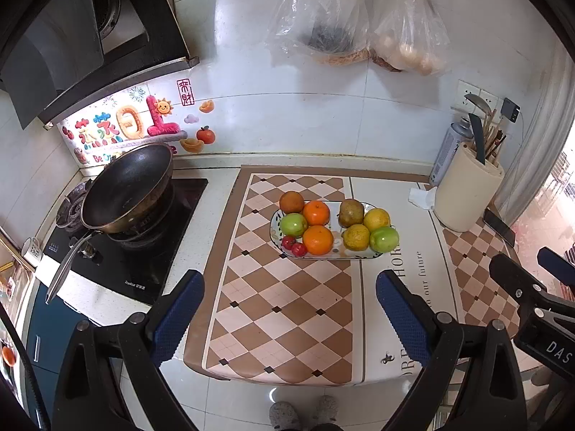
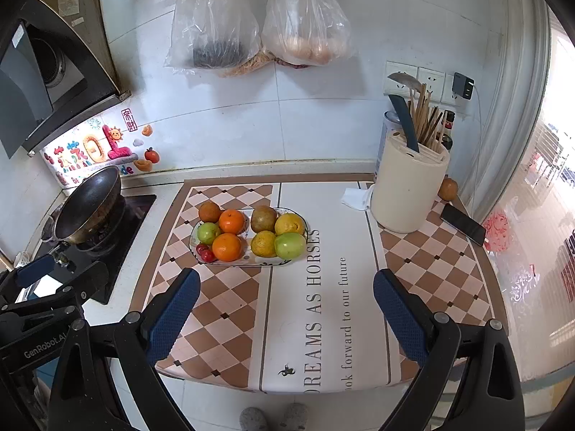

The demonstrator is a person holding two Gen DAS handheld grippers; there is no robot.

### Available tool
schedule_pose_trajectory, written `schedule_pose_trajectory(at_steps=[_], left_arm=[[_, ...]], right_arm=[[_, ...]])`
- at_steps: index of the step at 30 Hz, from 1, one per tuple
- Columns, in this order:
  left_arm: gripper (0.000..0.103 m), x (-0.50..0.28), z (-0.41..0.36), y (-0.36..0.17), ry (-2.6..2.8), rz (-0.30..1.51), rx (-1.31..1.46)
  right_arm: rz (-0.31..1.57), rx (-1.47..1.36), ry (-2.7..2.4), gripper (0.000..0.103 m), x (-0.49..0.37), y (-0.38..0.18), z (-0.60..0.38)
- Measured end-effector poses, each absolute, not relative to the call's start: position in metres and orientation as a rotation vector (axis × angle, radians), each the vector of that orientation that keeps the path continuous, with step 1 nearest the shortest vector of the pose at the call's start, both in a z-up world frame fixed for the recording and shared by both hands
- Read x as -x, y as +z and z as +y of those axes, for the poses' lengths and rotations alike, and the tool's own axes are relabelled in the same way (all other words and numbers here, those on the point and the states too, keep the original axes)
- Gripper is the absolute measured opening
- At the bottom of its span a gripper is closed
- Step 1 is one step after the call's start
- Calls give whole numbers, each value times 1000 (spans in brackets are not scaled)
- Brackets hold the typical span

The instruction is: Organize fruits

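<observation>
White wall tiles and a checkered mat point(image 2: 222, 298) set the scene on this kitchen tabletop point(image 1: 201, 194). Both tools hang above its near edge, well short of the fruit. On the left gripper point(image 1: 289, 314) the jaws stand wide apart with nothing between them; the right gripper point(image 2: 285, 312) shows the same — blue pads spread, nothing held.

Beyond them, on the mat, sits an oblong plate point(image 2: 267, 261) piled with fruit. Two oranges point(image 2: 226, 246) lie near its middle, one behind the other. A green apple point(image 2: 208, 232) is at their left, and two small red fruits point(image 2: 206, 253) sit at the plate's near left corner. A brownish round fruit point(image 2: 209, 212) is at the back left. On the right half are a brown-green fruit point(image 2: 263, 218), two yellow ones point(image 2: 289, 223) and a second green apple point(image 2: 289, 245) — all touching.

Further out, a dark wok point(image 1: 127, 188) rests on the stove at the left. A cream utensil holder point(image 2: 409, 183) stands at the right, with a phone point(image 2: 463, 223) lying beside it. Two plastic bags point(image 2: 258, 18) hang on the wall.
</observation>
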State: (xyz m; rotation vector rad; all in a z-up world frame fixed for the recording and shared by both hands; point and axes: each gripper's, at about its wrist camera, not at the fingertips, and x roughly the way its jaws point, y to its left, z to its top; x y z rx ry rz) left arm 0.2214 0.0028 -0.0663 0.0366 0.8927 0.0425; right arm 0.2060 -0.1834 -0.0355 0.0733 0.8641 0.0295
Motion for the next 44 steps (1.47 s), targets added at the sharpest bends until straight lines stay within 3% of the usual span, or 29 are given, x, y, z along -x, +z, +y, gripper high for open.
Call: schedule_pose_trajectory(at_steps=[11, 12, 44], left_arm=[[98, -216, 4, -62, 67, 869, -40], [103, -215, 4, -62, 72, 865, -43], [103, -217, -1, -57, 71, 855, -34]], right_arm=[[869, -69, 43, 102, -206, -33, -185], [868, -71, 41, 102, -206, -33, -185], [863, -63, 29, 103, -210, -32, -192]])
